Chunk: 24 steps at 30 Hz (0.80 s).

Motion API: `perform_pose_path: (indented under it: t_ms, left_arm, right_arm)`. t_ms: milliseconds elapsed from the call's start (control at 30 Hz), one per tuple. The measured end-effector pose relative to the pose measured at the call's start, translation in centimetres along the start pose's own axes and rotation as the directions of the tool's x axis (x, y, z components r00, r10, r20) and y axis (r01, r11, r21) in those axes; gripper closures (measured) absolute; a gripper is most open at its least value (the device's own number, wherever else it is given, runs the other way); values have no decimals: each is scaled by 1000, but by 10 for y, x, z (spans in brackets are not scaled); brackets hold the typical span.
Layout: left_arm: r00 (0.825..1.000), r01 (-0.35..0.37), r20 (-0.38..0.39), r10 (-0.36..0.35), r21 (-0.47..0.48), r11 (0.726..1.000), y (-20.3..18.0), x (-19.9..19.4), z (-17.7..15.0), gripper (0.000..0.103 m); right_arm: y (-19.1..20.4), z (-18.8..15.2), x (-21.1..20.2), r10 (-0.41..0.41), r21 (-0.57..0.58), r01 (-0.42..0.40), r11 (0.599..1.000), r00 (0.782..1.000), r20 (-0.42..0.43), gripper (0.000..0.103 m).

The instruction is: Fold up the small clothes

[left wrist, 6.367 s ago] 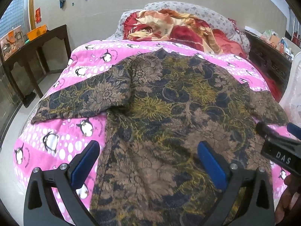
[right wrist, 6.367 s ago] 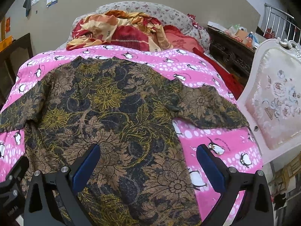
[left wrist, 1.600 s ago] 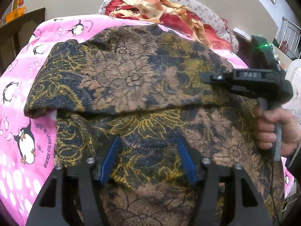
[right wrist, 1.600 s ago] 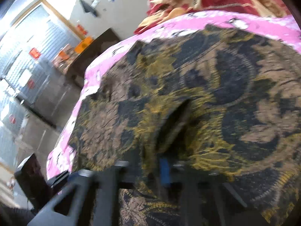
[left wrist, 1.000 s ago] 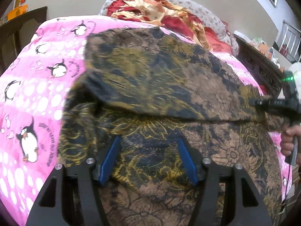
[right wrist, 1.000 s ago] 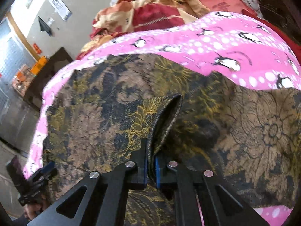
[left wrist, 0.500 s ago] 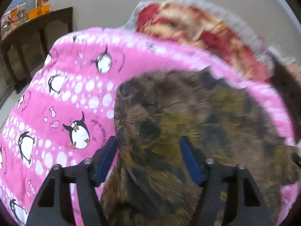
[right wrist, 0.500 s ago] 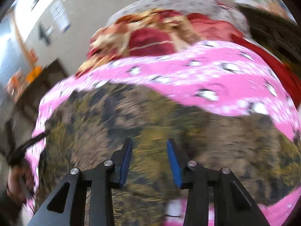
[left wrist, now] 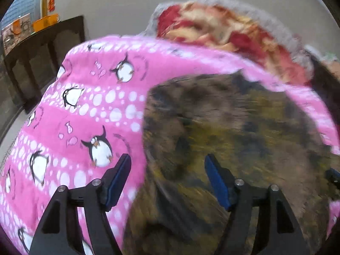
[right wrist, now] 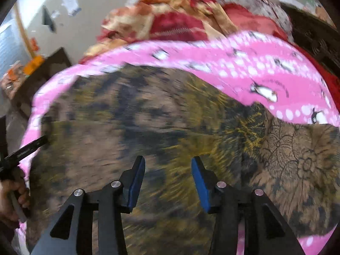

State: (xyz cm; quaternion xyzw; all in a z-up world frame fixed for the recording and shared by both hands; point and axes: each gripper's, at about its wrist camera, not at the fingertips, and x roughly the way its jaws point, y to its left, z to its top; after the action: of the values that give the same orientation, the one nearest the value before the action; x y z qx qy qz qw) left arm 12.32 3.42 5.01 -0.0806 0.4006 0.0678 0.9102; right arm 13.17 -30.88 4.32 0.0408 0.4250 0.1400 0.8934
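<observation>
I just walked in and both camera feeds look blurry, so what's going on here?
A person is folding a dark floral shirt spread on a pink penguin blanket, using a handheld gripper in each hand. Right now neither tool grips anything: the left gripper and the right gripper both hang over the shirt with jaws open. One sleeve lies out flat to the right side. The blur suggests both hands are moving.

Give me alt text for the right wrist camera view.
A brown and gold floral shirt, motion-blurred, lies on a pink penguin bedspread. The right gripper hovers over it, jaws open and empty. The left gripper shows at the left edge.
</observation>
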Motion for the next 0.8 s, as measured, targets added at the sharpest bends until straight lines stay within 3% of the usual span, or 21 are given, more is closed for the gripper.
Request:
perform_pose_path:
  t_ms: [67,133,200,267,400,467,533,567,667,733,800]
  left_arm:
    - [1000,29,4,-29,8,1000,-5,-10,-17,32]
    - [998,17,-55,-16,28,999,-10,4,-31,29]
    - [993,-27,-110,32,44,999,-10,20,-40,28]
    - [996,-12,-86,16,47,999,-8,17,-41,24]
    - [998,12,-68,-8,60,998,-7,11,-52,16]
    - [999,13,-51,-9,72,997,-10,8,-58,13]
    - [999,4,-52,0,82,997,-14,7,-60,11]
    - [998,0,-56,5,84,996,-15,8,-60,10]
    - [998,-3,-58,8,86,996,-15,11,-59,8]
    - [998,7,-59,-3,77,997,-13,10,-60,8]
    - [998,19,-60,-15,66,998,-11,10,-61,8]
  right_arm:
    - [14,-15,7,-7,-24,6,1000,999,-34,38]
    - [23,-31,29,-64,-75,55,996,991,-121,36]
    - [26,-31,18,-73,-99,64,993,992,-100,37]
    - [10,-23,-16,-46,-43,44,998,997,-60,37]
    - [-67,-18,-102,-148,87,142,986,986,75,32]
    - [-141,-29,-142,-201,245,172,954,974,100,25]
    - [-216,-46,-163,-219,438,163,884,972,80,24]
    - [-261,-63,-170,-206,560,137,817,977,61,24]
    - [-349,-102,-172,-163,783,88,616,986,18,23]
    - [-382,-125,-164,-100,856,9,516,994,51,23]
    - [-395,-138,-148,-39,889,-54,455,996,80,23]
